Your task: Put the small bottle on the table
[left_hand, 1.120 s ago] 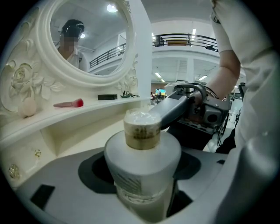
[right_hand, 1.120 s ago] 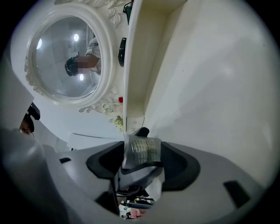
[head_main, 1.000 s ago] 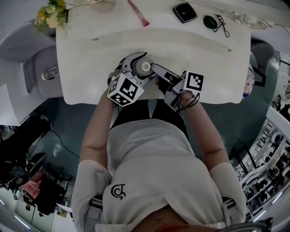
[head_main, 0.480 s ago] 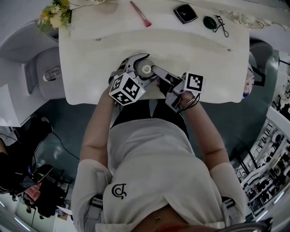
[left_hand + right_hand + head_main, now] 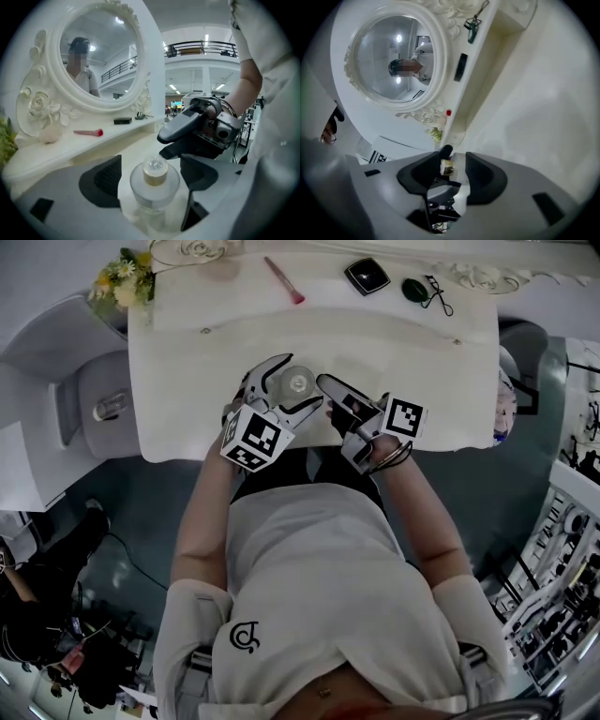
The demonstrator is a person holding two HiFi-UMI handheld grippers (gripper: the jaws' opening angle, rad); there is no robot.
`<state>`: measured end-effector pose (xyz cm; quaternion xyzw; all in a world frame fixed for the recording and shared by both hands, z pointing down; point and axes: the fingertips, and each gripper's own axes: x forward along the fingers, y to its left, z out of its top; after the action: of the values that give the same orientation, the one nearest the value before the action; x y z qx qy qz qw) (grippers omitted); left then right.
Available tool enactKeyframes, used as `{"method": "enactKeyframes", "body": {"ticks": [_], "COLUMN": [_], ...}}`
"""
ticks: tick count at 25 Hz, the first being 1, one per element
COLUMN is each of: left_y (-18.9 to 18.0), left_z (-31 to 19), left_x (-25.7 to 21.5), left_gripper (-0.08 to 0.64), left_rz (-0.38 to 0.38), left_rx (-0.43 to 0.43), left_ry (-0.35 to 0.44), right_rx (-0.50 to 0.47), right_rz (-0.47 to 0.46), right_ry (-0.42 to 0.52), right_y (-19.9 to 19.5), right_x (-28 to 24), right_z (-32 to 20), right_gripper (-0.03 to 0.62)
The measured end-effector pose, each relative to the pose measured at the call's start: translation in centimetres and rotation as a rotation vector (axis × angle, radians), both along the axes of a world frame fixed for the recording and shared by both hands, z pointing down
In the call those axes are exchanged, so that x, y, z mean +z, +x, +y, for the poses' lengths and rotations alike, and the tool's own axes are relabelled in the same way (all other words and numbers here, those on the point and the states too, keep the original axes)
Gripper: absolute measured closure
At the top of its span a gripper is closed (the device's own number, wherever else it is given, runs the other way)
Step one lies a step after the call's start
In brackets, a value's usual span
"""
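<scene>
The small clear bottle [image 5: 299, 382] with a gold neck stands upright between the jaws of my left gripper [image 5: 291, 388], over the near middle of the white dressing table [image 5: 206, 352]. In the left gripper view the bottle [image 5: 153, 187] has a thin gap to each pad; these jaws have just been opening and stand wide. My right gripper [image 5: 328, 388] points in from the right, its tips [image 5: 163, 145] just behind the bottle's cap. Its jaws have just been closing. In the right gripper view the gold neck [image 5: 446, 167] shows between the pads, untouched.
On the table's raised back shelf lie a pink brush [image 5: 283, 280], a black compact [image 5: 367, 276] and a dark round item beside an eyelash curler [image 5: 415, 289]. Flowers [image 5: 127, 282] stand at the far left corner. An ornate oval mirror [image 5: 93, 65] rises behind the shelf.
My left gripper's jaws have spread wider round the bottle. Both grippers have shifted a little, and the head view has drifted so the table sits lower in the picture.
</scene>
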<state>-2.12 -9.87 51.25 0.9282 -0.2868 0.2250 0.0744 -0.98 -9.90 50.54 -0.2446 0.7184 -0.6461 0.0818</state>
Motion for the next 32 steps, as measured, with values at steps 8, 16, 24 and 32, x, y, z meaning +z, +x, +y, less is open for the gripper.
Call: {"method": "enactKeyframes", "body": {"ticks": [8, 16, 24, 32], "left_y": [-3.0, -6.1, -8.2, -9.8], "left_z": [-0.7, -2.6, -2.2, -1.2], "left_x": [-7.2, -13.9, -18.4, -21.0], "left_gripper": [0.416, 0.546, 0.546, 0.548], "left_rz": [0.106, 0.137, 0.132, 0.18], "left_rx": [-0.17, -0.332, -0.387, -0.425], "left_ry": [0.156, 0.296, 0.364, 0.39], "right_rx": [0.01, 0.011, 0.043, 0.071], "right_rz": [0.19, 0.396, 0.603, 0.656], "right_ry": [0.319, 0.707, 1.007, 1.121], "right_y": [2.0, 2.3, 2.8, 3.1], "right_x": [-6.3, -12.2, -17.0, -18.7], "right_z": [-0.9, -3.1, -3.7, -3.2], "right_gripper": [0.525, 0.583, 0.583, 0.583]}}
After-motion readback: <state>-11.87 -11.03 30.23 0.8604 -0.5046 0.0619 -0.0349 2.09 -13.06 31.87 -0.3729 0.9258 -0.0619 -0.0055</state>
